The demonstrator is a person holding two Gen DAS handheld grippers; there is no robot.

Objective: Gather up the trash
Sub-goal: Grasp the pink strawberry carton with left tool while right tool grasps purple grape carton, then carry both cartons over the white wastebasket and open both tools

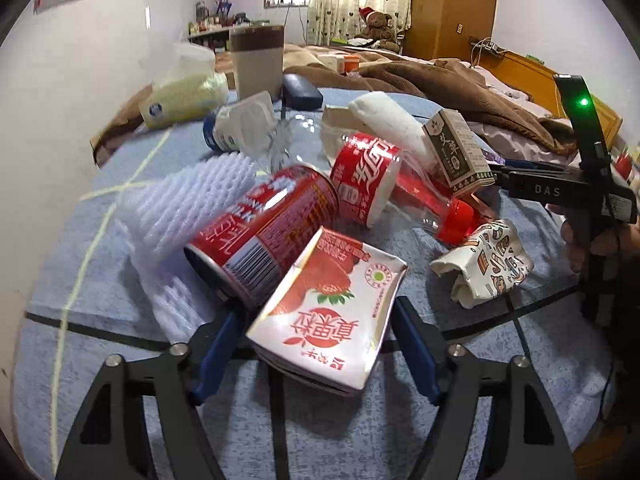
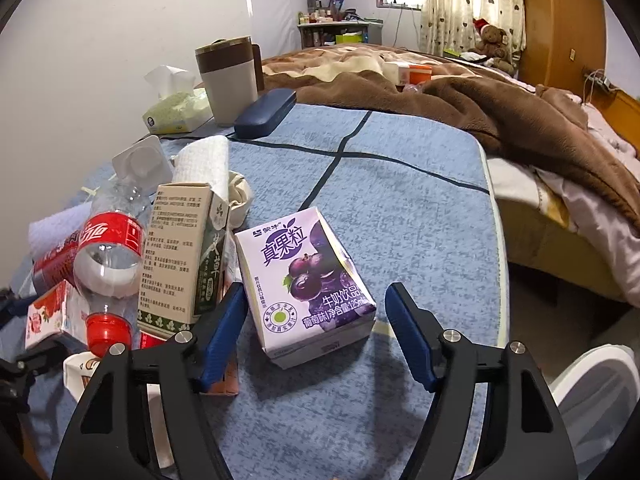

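Note:
My left gripper (image 1: 316, 340) is open around a strawberry milk carton (image 1: 328, 308), its blue pads apart from the carton's sides. Behind it lie a red can (image 1: 264, 232), a Coca-Cola bottle (image 1: 372, 184), a green herb box (image 1: 460, 152), white foam netting (image 1: 188, 204) and a crumpled paper cup (image 1: 488, 260). My right gripper (image 2: 318, 328) is open around a purple blueberry milk carton (image 2: 308, 280) on the blue tablecloth (image 2: 400, 200), with gaps on both sides. The bottle (image 2: 108, 248), herb box (image 2: 184, 252) and strawberry carton (image 2: 48, 312) show to its left.
At the table's far side stand a brown-and-grey mug (image 2: 228, 76), a tissue pack (image 2: 176, 108) and a dark glasses case (image 2: 264, 112). A rolled white towel (image 2: 204, 164) lies in the pile. A bed with a brown blanket (image 2: 460, 100) lies beyond; the table edge (image 2: 496, 208) is right.

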